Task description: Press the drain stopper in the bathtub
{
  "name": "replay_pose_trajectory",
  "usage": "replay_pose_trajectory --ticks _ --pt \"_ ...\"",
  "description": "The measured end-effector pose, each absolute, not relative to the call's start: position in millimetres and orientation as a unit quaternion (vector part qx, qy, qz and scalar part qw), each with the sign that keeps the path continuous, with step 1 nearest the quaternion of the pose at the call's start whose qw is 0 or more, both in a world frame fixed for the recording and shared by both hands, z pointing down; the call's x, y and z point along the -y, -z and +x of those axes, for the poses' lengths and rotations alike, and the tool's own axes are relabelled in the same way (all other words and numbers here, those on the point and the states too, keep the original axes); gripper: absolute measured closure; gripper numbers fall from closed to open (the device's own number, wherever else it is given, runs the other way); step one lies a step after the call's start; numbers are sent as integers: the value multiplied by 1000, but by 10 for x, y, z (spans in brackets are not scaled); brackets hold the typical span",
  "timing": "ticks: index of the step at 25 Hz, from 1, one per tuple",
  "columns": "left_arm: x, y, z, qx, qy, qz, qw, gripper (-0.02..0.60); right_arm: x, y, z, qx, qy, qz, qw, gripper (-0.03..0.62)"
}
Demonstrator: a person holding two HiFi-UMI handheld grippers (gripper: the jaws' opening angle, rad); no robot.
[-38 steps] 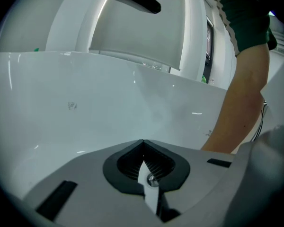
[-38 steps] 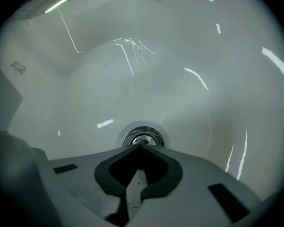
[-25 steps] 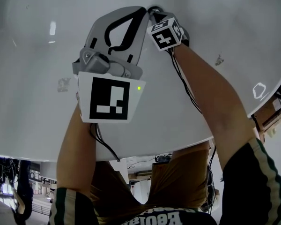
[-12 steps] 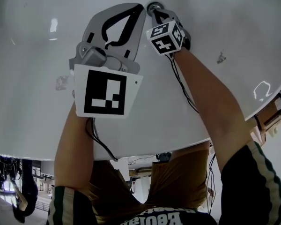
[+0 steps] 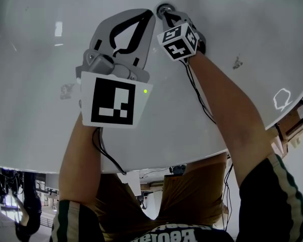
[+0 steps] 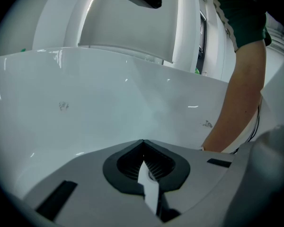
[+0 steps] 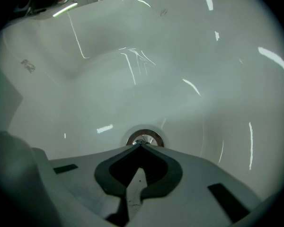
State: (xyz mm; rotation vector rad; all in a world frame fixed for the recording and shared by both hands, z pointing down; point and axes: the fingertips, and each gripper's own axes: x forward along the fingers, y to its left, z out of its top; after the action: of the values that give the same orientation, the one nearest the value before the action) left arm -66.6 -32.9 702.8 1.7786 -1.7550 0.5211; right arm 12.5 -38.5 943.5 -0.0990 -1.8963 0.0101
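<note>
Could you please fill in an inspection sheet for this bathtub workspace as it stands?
Surface: white bathtub, glossy, with a few small scuff marks.
Job's things: chrome drain stopper in the tub floor.
Clutter: nothing seen.
Grippers: right gripper shut, tips at the stopper's near edge, contact unclear; left gripper shut, empty, alongside.
Cables: black cables run along the right forearm.
Surroundings: dim room beyond the tub rim, details unclear.

— Where can we pass inside the bathtub (image 5: 30, 74)?
— From nine to eleven o'clock it lies open. At twelve our left gripper (image 5: 151, 13) crowds the right gripper (image 5: 168, 15), just beside the drain stopper (image 5: 163, 7).
</note>
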Motion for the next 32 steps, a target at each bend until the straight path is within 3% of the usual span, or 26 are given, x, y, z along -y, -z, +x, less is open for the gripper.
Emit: replay_pose_trajectory --ticks 14,32 --pt "260 -7085 -451 643 -200 667 318 578 481 -8926 127 823 -56 -27 564 585" --pt "284 -6196 -252 645 -219 656 325 578 627 -7618 134 839 -92 -1 537 585"
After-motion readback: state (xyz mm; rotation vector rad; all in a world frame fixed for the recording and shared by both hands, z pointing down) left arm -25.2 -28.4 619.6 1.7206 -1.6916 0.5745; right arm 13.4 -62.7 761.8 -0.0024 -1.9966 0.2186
